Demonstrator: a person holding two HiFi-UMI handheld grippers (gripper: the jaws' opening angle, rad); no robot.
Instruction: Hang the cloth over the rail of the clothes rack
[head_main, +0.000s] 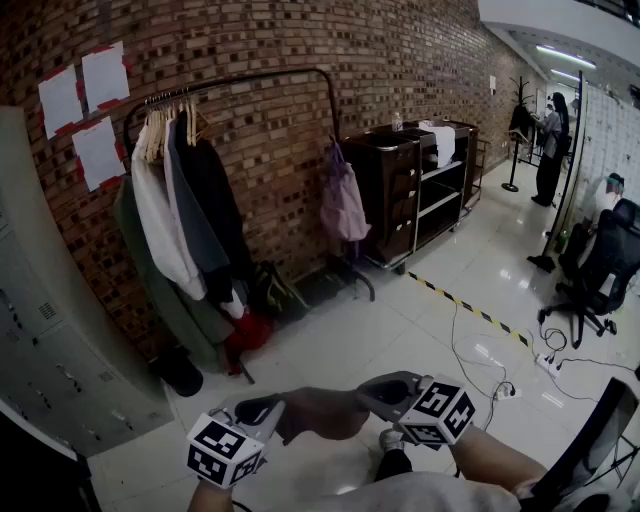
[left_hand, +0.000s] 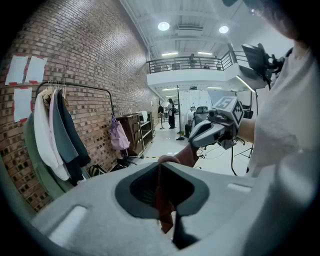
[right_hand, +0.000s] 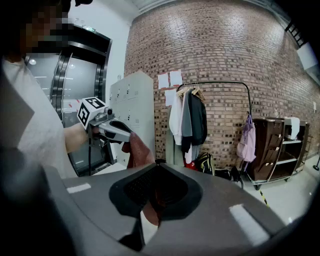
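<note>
A brownish-red cloth (head_main: 320, 412) is stretched between my two grippers, low in the head view. My left gripper (head_main: 276, 410) is shut on its left end and my right gripper (head_main: 370, 392) on its right end. In the left gripper view the cloth (left_hand: 163, 200) runs out of my shut jaws toward the right gripper (left_hand: 212, 131). The right gripper view shows the cloth (right_hand: 138, 150) leading to the left gripper (right_hand: 114, 131). The clothes rack's black rail (head_main: 240, 80) stands ahead by the brick wall, some way beyond both grippers, with several garments (head_main: 185, 210) hanging at its left end.
A pink bag (head_main: 343, 205) hangs at the rack's right post. A dark drawer cart (head_main: 410, 190) stands to the right. Grey lockers (head_main: 50, 380) are at the left. Cables (head_main: 480, 370), striped floor tape (head_main: 460, 300), an office chair (head_main: 590, 280) and a distant person (head_main: 550, 140) are at the right.
</note>
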